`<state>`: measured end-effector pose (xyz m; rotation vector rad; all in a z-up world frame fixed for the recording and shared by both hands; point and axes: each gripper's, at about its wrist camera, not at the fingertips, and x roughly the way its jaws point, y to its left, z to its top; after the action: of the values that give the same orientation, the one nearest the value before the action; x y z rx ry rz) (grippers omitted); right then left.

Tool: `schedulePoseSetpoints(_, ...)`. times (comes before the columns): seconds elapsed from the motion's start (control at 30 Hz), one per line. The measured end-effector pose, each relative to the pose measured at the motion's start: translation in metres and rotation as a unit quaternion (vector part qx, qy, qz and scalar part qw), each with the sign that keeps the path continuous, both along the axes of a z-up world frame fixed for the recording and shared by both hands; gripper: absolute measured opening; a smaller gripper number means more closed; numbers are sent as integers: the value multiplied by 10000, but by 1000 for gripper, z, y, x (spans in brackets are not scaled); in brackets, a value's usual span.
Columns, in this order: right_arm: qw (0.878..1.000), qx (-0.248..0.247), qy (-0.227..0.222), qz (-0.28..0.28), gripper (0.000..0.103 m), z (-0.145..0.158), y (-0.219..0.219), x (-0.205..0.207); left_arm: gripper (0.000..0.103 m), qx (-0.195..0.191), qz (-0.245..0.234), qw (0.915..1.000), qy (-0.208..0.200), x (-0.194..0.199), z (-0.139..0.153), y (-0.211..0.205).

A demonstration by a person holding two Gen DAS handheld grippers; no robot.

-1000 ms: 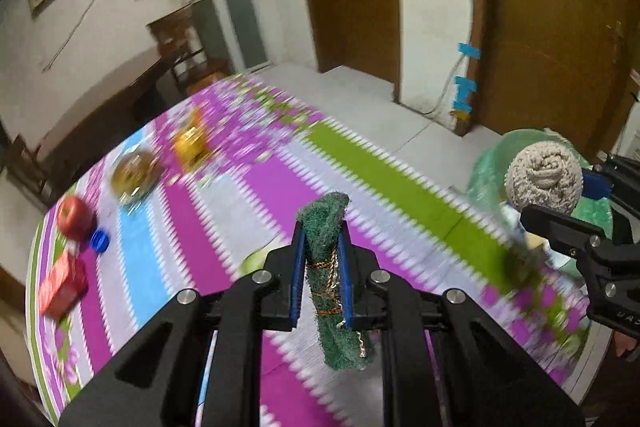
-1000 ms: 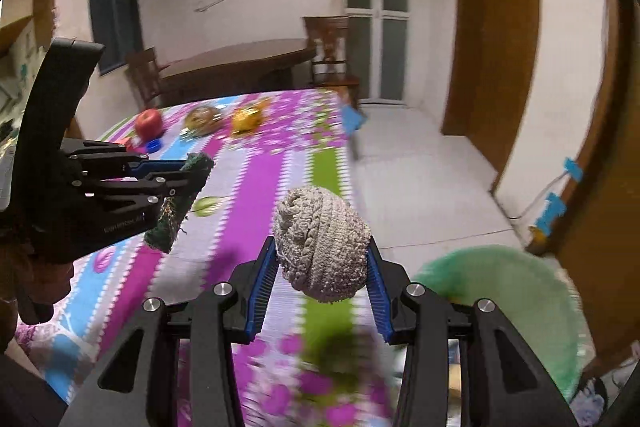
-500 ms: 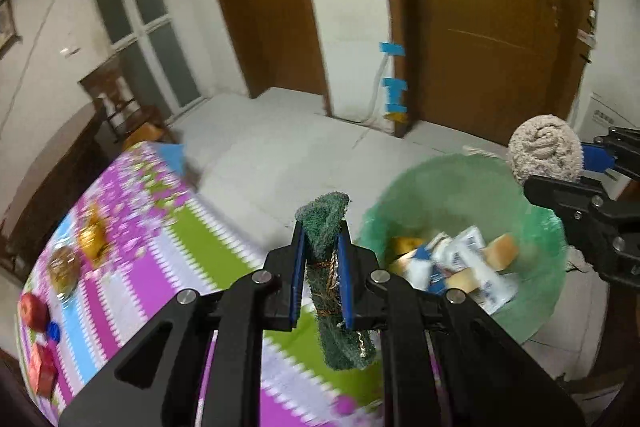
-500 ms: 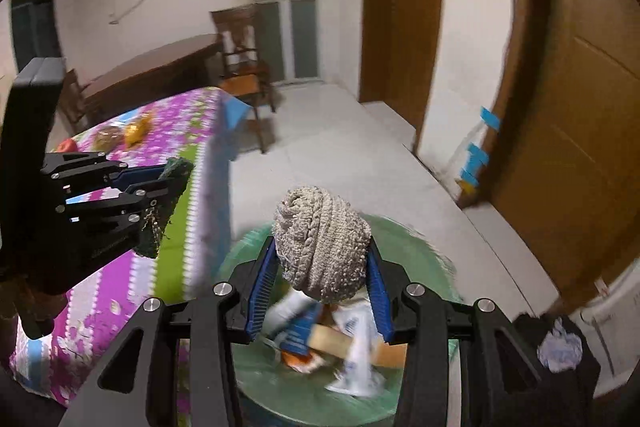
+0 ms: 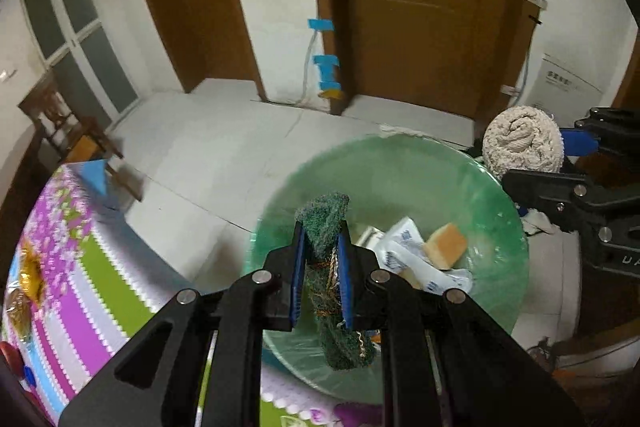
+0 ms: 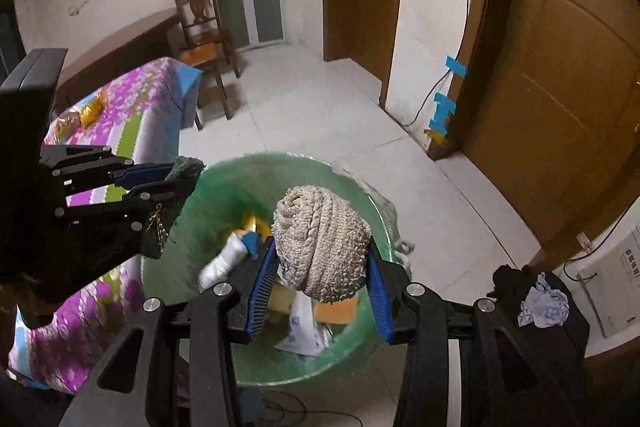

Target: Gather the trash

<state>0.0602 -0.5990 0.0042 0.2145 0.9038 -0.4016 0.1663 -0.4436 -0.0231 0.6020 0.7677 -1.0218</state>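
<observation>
tiled floor (image 6: pixel 320 99) | striped tablecloth (image 5: pixel 80 267) | left fingers (image 5: pixel 322 259) clamp green scourer (image 5: pixel 324 223) | right fingers (image 6: pixel 322 267) clamp knitted ball (image 6: pixel 320 239)

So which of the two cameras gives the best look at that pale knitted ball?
The right wrist view: the knitted ball fills the middle, clamped between the right hand-held gripper's blue pads above the green bin. The left wrist view shows it smaller, at the right edge, end-on.
</observation>
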Motion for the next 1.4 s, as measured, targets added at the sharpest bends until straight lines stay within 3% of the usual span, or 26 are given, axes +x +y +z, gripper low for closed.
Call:
schedulePoseSetpoints(0.23, 9998, 36, 148, 97, 45, -15, 3, 2, 15, 14, -39, 9999, 158, 4, -9, -2)
schedulePoseSetpoints(0.27, 9998, 13, 157, 127, 47, -16, 3, 4, 19, -13, -28, 9999, 163, 5, -9, -3)
schedulePoseSetpoints(0.3, 9997, -14, 170, 197, 60, -17, 5, 6, 20, -27, -36, 9998, 173, 6, -10, -3)
schedulePoseSetpoints(0.37, 9993, -157, 234, 226, 74, -22, 7, 13, 45, 14, 27, 9999, 129, 7, -11, -3)
schedulePoseSetpoints(0.43, 9992, -262, 230, 172, 74, -22, 8, 12, 57, -36, 80, 10000, 47, 6, -11, 1)
schedulePoseSetpoints(0.7, 9996, -285, 43, -8, 74, -16, 8, -5, 58, -202, 226, 9994, -154, 0, -4, 16)
schedulePoseSetpoints(0.77, 9994, -344, -37, -73, 76, -15, 12, -13, 63, -272, 255, 9988, -309, -6, 0, 22)
schedulePoseSetpoints(0.87, 9975, -563, -272, -330, 94, -11, 23, -34, 73, -492, 364, 9970, -466, -14, 9, 36)
schedulePoseSetpoints(0.93, 9958, -640, -500, -430, 98, -6, 34, -50, 80, -678, 405, 9957, -479, -22, 17, 48)
schedulePoseSetpoints(0.97, 9947, -654, -635, -472, 98, -2, 39, -59, 86, -767, 387, 9952, -477, -27, 21, 54)
schedulePoseSetpoints(1.13, 9817, -762, -1429, -1000, 98, 16, 61, -111, 97, -1320, 316, 9881, -721, -59, 37, 89)
schedulePoseSetpoints(1.4, 9561, -1413, -1887, -1742, 98, 21, 110, -161, 97, -2106, 369, 9717, -1006, -92, 45, 138)
